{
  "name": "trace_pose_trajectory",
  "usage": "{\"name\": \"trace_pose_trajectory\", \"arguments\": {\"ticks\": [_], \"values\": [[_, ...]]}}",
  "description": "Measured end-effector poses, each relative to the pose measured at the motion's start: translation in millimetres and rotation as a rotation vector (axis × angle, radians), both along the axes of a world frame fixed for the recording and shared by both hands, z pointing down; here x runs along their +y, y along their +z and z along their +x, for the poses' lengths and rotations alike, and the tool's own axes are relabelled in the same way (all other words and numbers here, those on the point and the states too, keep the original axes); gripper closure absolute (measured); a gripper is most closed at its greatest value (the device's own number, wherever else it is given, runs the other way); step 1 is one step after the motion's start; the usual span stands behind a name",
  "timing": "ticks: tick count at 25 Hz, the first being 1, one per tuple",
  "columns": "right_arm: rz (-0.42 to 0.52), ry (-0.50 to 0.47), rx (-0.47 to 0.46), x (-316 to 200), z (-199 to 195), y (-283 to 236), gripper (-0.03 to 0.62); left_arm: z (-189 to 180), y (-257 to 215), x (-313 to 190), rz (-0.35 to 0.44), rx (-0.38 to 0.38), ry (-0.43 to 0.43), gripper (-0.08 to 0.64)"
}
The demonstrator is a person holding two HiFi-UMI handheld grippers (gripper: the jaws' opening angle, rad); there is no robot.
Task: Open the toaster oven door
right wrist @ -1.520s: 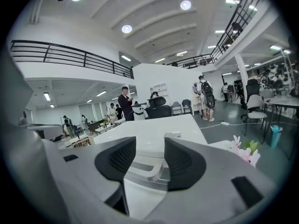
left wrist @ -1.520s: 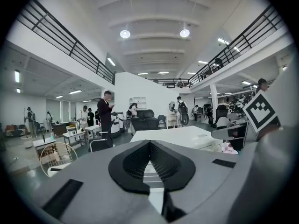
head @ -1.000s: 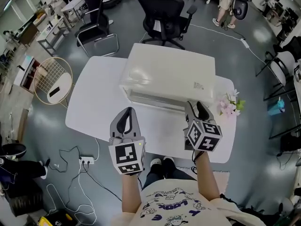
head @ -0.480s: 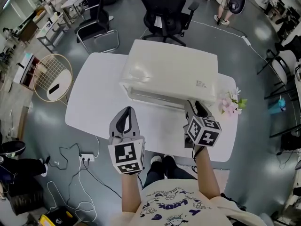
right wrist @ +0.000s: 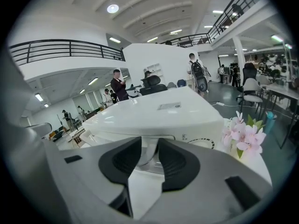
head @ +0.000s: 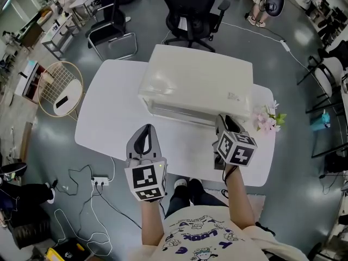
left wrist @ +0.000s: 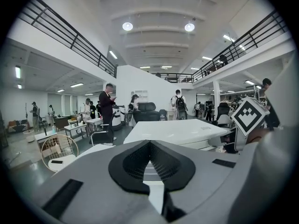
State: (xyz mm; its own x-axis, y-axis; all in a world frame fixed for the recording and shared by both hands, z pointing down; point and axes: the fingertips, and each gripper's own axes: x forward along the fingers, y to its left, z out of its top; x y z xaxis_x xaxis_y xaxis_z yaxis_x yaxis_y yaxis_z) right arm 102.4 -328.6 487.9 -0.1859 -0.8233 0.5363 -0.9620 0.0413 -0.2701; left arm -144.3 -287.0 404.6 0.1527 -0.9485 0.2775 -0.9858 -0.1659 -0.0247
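Left gripper (head: 145,129), at 7 o'clock in the head view, is pointing toward 12 o'clock, jaws together and empty. Right gripper (head: 227,123), at 5 o'clock, has just been closing its jaws and is pinching the door handle (right wrist: 145,155).

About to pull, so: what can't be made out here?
Head view: the right gripper covers the door handle; its own view shows a short piece between jaws that have just been closing on it.
Right gripper view: those jaws hide the lower half of the front dial.
Both views: the label on the toaster oven is too small to read.
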Motion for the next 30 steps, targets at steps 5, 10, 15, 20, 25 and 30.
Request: {"name": "trace_pose_trajectory", "arguments": {"ticks": [5, 10, 15, 20, 25, 30], "values": [[-0.021, 0.000, 0.026, 1, 1, -1, 0.483, 1, 1, 2, -0.004, 0.009, -0.001, 0.555], [-0.034, -0.019, 0.046, 1, 0, 1, 0.483, 2, 3, 5, -0.005, 0.010, 0.002, 0.555], [-0.039, -0.020, 0.053, 2, 1, 3, 0.485, 4, 4, 10, -0.003, 0.010, 0.004, 0.555], [-0.040, -0.013, 0.063, 7, -3, 2, 0.488, 0, 1, 17, -0.001, 0.013, 0.002, 0.555], [-0.039, -0.013, 0.073, 14, -5, 3, 0.488, -5, 3, 24, -0.004, 0.013, -0.001, 0.555], [-0.040, -0.012, 0.090, 21, -6, 5, 0.490, -4, 3, 27, -0.003, 0.014, -0.001, 0.555]]}}
